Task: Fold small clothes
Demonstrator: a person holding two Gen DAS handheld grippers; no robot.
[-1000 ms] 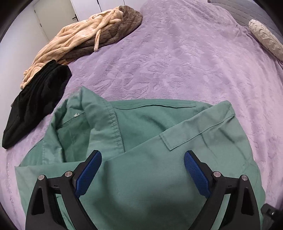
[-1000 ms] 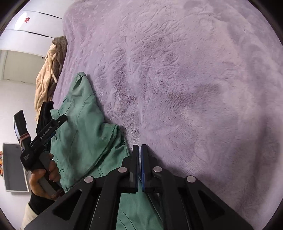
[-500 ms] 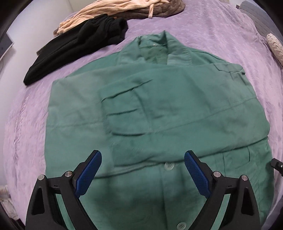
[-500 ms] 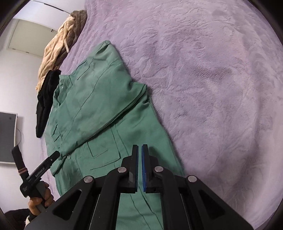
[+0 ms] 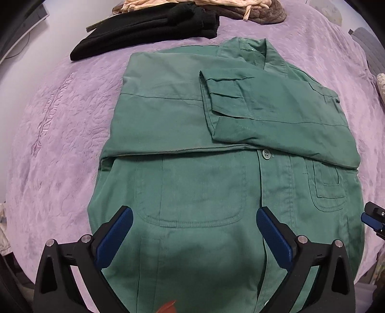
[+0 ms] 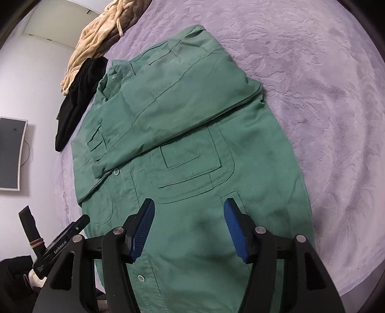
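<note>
Left wrist view: my left gripper [image 5: 192, 237] hangs over the lower front of a green jacket [image 5: 207, 192], with its two blue-padded fingers [image 5: 115, 237] spread wide apart and nothing between them. The jacket lies flat, front side up, on a purple bedspread [image 5: 60, 134] with an embossed pattern. Both sleeves are folded across the chest; the cuff of the upper sleeve [image 5: 240, 108] ends near the middle of the chest. Just under that sleeve a round button [image 5: 265, 154] shows on the front placket. A large patch pocket [image 5: 192, 192] lies directly ahead of my fingers, and a second pocket [image 5: 328, 185] lies to the right of the placket. The collar [image 5: 255, 51] points away from me. Beyond it, a black garment [image 5: 149, 26] lies on the bedspread, apart from the jacket, with a beige and brown knit pile [image 5: 216, 7] behind it. At the right edge, the tip of my right gripper [image 5: 374, 220] peeks in beside the jacket's hem.

Right wrist view: my right gripper [image 6: 189, 228] also stands wide open and empty, its blue pads [image 6: 142, 228] above the jacket's [image 6: 216, 149] lower half, near the hem. The jacket stretches away to the upper left, folded sleeves on top. A button [image 6: 140, 278] shows near my left-hand finger. The black garment [image 6: 77, 101] and the knit pile [image 6: 98, 36] lie beyond the collar. At lower left, my left gripper [image 6: 62, 238] is seen from the side, beside the jacket's edge. A dark flat screen [image 6: 10, 154] hangs on the pale wall at left.
</note>
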